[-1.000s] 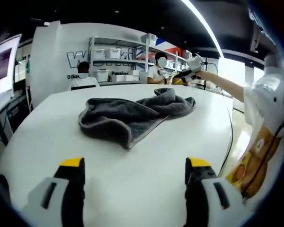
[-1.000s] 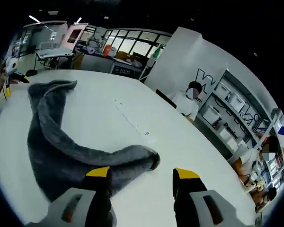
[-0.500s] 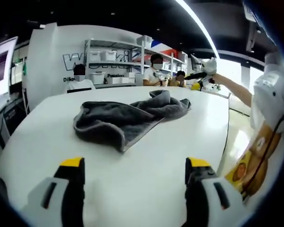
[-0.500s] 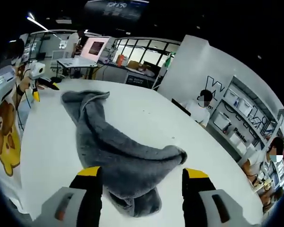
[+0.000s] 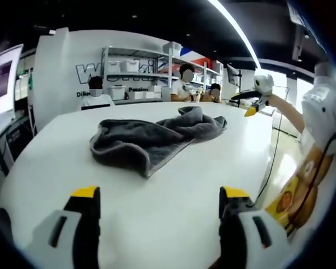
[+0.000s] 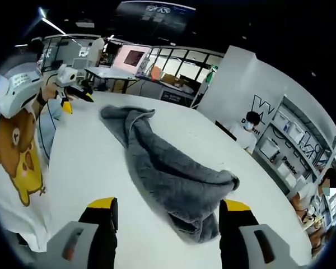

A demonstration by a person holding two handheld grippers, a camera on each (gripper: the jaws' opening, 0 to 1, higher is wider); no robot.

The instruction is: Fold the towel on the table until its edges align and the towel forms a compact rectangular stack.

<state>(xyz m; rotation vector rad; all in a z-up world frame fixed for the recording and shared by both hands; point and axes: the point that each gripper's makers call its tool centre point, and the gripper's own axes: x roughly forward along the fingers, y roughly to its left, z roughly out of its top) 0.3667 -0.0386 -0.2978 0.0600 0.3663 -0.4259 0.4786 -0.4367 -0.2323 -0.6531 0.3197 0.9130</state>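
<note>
A grey towel (image 5: 151, 137) lies crumpled in a long heap on the white round table (image 5: 185, 185). My left gripper (image 5: 160, 193) is open over bare tabletop, well short of the towel's near corner. In the same view my right gripper (image 5: 256, 94) hangs in the air past the towel's far right end, held by an outstretched arm. In the right gripper view the towel (image 6: 168, 168) runs away from me, its bunched end between the open jaws of my right gripper (image 6: 169, 204), which is above it and holds nothing. The left gripper (image 6: 73, 84) shows at the upper left.
The person's body and printed shirt (image 6: 14, 151) stand at the table's edge (image 5: 269, 162). Seated people (image 5: 95, 95) and shelves with white boxes (image 5: 134, 67) are behind the far side. Desks and a screen (image 6: 131, 59) stand beyond the table.
My right gripper has drawn back and up from the towel's end, and in the left gripper view it has shifted right. The towel and left gripper have hardly moved.
</note>
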